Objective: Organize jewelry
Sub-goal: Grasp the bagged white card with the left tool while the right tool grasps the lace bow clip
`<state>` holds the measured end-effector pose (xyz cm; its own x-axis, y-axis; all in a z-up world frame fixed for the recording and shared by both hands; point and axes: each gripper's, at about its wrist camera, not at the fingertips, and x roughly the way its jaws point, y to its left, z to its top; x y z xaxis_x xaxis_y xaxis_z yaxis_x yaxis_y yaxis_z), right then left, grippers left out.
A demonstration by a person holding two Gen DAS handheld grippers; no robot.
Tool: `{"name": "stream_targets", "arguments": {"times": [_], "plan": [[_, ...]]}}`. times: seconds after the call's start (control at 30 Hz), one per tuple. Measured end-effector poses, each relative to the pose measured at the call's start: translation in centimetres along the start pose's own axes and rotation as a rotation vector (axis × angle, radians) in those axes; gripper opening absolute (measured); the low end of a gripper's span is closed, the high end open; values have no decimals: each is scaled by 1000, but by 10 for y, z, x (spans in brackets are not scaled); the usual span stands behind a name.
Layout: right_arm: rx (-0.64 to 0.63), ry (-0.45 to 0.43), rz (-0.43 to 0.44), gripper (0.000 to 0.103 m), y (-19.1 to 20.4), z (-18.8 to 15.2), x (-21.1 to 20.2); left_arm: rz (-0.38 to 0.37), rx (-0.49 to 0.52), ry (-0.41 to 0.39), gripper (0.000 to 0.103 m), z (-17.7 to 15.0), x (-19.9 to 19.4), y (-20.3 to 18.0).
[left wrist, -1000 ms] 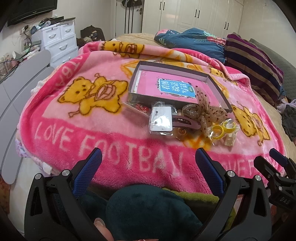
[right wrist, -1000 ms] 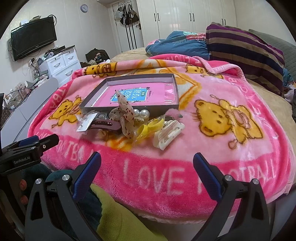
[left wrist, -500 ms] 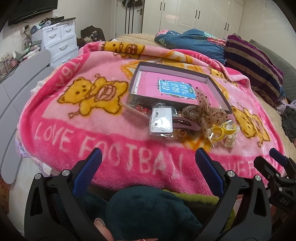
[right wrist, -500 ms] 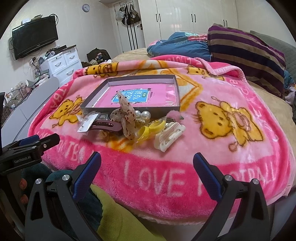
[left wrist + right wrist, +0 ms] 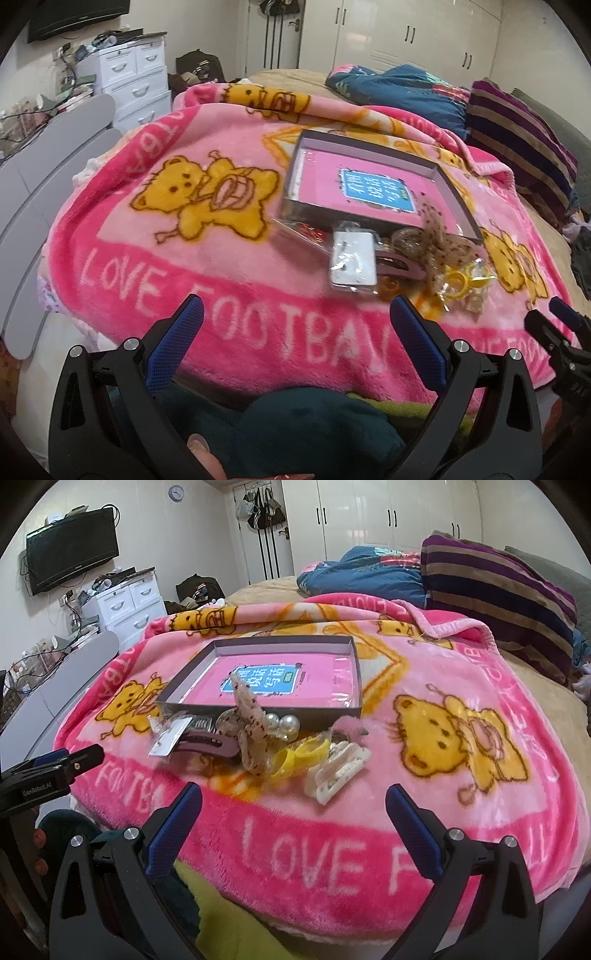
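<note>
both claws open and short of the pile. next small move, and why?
Probably ease the right claw forward toward the white clip. It lies at the near edge of the pile, clear of the bow and yellow ring, almost straight ahead. The box behind holds none of the pile yet. The left claw can wait, open.

A jumbled jewelry pile (image 5: 266,742) lay on the bed at the shallow grey box's (image 5: 184,679) six o'clock edge.
</note>
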<state>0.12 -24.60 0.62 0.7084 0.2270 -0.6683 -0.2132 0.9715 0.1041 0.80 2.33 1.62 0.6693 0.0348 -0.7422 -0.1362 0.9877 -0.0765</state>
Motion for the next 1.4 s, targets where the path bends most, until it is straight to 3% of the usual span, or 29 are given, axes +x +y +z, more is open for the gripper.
{"name": "stream_targets", "arguments": {"times": [0.37, 0.87, 1.27, 1.33, 1.4], "plan": [[34, 1, -35, 99, -26, 18, 14, 13, -40, 46, 95, 12, 17, 23], [140, -2, -80, 99, -77, 35, 36, -143, 11, 166, 95, 23, 63, -7], [39, 25, 54, 99, -55, 43, 52, -189, 53, 215, 94, 22, 95, -30], [2, 35, 85, 99, -44, 45, 57, -202, 53, 212, 92, 23, 96, -30], [-25, 47, 111, 99, -34, 45, 62, -210, 61, 208, 83, 23, 97, -30]]}}
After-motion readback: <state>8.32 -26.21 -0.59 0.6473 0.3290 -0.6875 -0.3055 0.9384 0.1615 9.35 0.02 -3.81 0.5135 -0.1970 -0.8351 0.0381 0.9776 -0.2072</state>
